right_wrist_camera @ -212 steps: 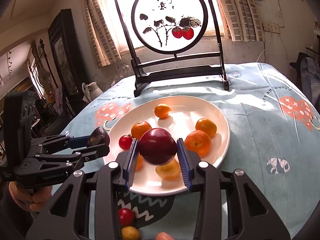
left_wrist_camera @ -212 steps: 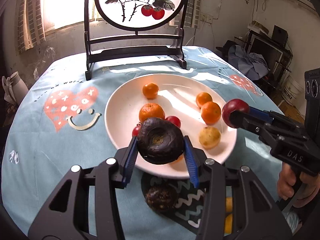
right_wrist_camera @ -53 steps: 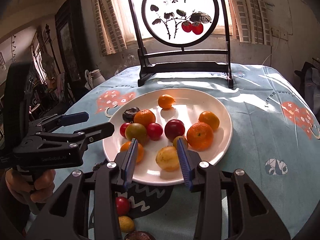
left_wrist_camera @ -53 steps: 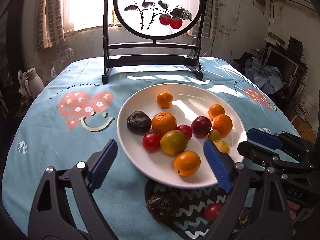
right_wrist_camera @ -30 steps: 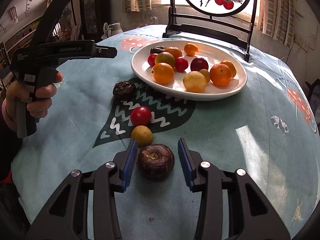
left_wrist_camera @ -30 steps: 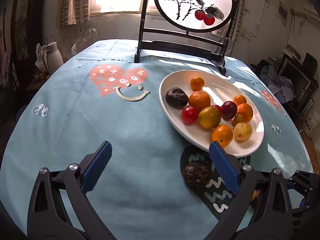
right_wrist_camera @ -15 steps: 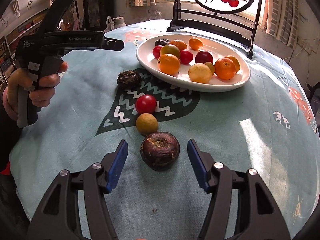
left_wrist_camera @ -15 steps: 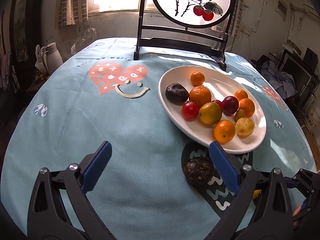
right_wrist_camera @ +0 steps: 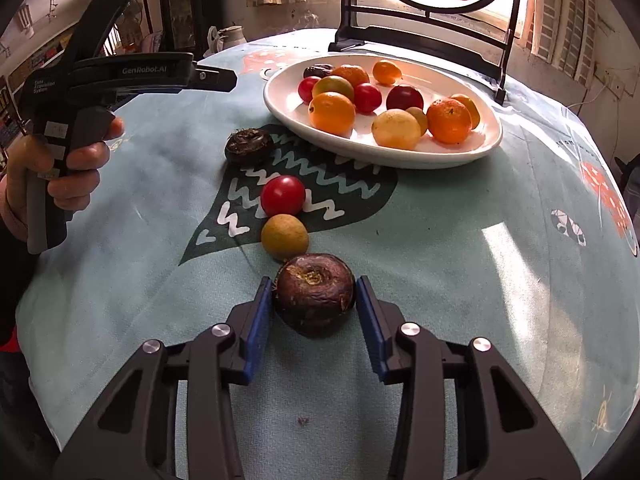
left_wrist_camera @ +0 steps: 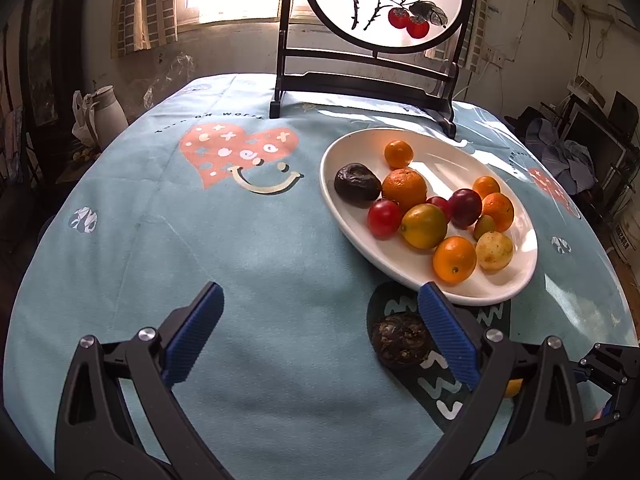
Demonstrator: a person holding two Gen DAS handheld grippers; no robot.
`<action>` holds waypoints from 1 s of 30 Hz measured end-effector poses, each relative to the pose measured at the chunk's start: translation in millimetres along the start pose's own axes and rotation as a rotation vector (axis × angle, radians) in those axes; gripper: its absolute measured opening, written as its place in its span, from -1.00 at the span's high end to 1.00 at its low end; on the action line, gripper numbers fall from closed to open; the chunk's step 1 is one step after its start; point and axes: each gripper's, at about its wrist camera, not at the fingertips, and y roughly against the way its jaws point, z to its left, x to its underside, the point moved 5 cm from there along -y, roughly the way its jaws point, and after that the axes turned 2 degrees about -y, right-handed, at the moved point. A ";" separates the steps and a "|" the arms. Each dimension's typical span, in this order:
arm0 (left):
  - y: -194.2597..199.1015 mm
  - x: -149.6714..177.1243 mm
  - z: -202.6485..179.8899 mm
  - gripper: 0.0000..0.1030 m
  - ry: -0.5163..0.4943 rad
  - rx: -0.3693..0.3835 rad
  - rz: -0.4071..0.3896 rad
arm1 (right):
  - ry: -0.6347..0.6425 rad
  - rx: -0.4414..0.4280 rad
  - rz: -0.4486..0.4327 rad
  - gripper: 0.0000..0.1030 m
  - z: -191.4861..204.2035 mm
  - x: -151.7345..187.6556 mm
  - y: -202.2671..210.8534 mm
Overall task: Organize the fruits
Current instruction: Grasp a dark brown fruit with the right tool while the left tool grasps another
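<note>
1. Near the table's front edge, the right gripper [right_wrist_camera: 315, 312] has its blue pads against both sides of a dark wrinkled fruit [right_wrist_camera: 314, 300] that rests on the blue tablecloth [right_wrist_camera: 460, 260].
2. Just beyond it lie a yellow-brown fruit [right_wrist_camera: 284, 237] and a red tomato [right_wrist_camera: 283, 195], touching.
3. The left gripper [left_wrist_camera: 320, 336] is spread wide and holds nothing, over the cloth.
4. A second dark fruit [left_wrist_camera: 400, 339] sits just before the white plate [left_wrist_camera: 400, 258] of fruit.

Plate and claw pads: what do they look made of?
Plate: probably glazed white ceramic; glossy, with sharp sunlit highlights. Right claw pads: likely blue rubber or soft plastic; matte and finely ribbed, on black plastic arms, flanking the dark wrinkled fruit.
</note>
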 end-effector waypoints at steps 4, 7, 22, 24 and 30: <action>-2.2 2.3 -1.5 -0.93 -0.006 0.007 0.012 | -0.144 -0.109 -0.029 0.18 -18.0 -6.3 10.9; -4.1 5.5 -9.2 -0.93 -0.033 0.021 0.022 | -0.243 -0.111 -0.071 0.18 -35.7 -10.3 18.7; -27.4 38.5 -64.8 -0.16 -0.251 0.126 0.138 | -0.281 -0.086 -0.037 0.18 -43.6 -3.4 13.0; -28.9 39.9 -65.1 -0.13 -0.253 0.125 0.139 | -0.278 -0.084 -0.036 0.18 -43.0 -3.6 12.8; -33.5 44.4 -70.4 -0.01 -0.293 0.084 0.121 | -0.269 -0.077 -0.038 0.18 -41.9 -4.0 12.4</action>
